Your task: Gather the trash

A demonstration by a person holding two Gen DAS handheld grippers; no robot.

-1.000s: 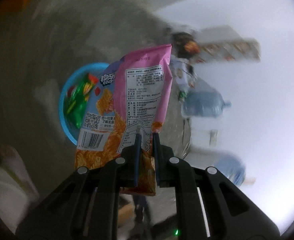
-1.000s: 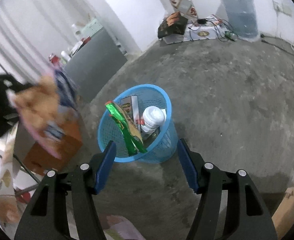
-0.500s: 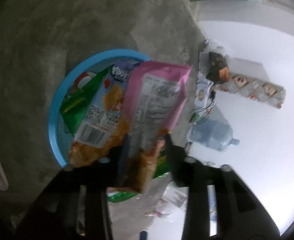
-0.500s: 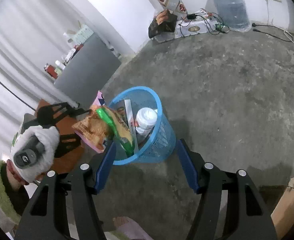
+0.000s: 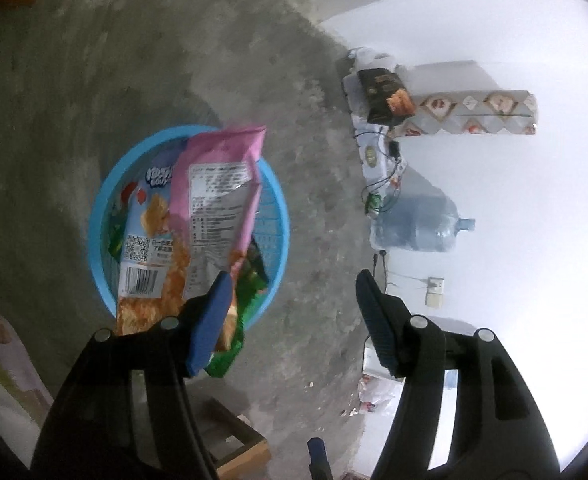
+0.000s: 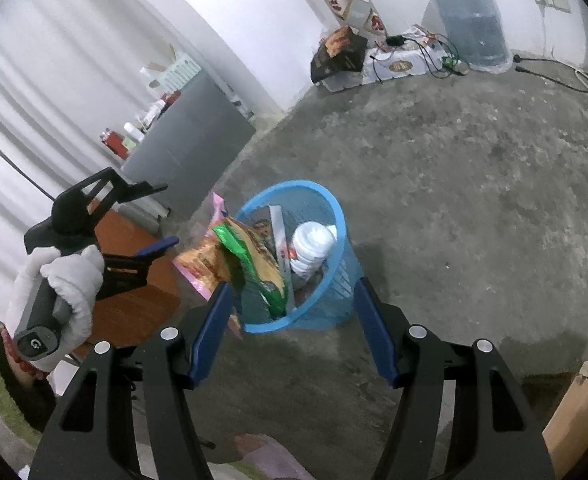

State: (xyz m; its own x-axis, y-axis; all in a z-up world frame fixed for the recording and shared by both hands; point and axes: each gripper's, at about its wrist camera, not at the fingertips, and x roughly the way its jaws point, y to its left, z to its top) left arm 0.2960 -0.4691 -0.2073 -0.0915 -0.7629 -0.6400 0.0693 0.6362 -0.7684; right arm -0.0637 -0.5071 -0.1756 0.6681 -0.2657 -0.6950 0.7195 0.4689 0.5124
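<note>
Left hand-held gripper (image 5: 290, 312): jaws opening above the blue basket (image 5: 282, 216); snack packet (image 5: 210, 216) beside its left finger, no pad pressing it.
Right hand-held gripper (image 6: 290, 320): jaws wide and empty, hovering on the near side of the basket.
Packet's place: over the basket's mouth, its lower end overhanging the near rim.
Basket's contents: green wrapper (image 6: 234, 248), white bottle (image 6: 313, 244), flat carton.
Doing the release well: I judge the packet should fall centred over the mouth, since the overhanging end could tip it onto the floor (image 6: 473, 200).
Readable print: barcode and QR code on the packet; Chinese text too blurred to read.
</note>
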